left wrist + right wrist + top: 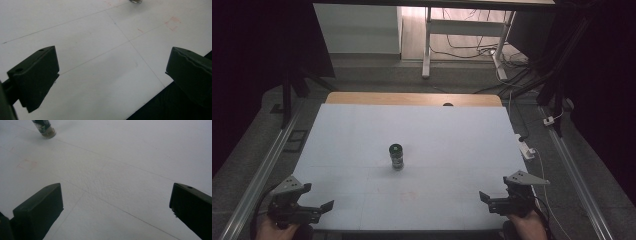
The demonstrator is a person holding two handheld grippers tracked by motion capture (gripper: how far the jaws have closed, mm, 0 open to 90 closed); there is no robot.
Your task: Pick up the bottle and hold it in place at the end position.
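Bottle: stands upright in the middle of the surface.
Left gripper: near corner, fingers wide apart, empty.
Right gripper: other near corner, fingers apart, empty, about as far.

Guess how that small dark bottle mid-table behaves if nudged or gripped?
The bottle stands upright, taller than wide, so a high nudge probably tips it. Round body: likely rolls once down. It looks rigid, so the jaws should hold it firmly.
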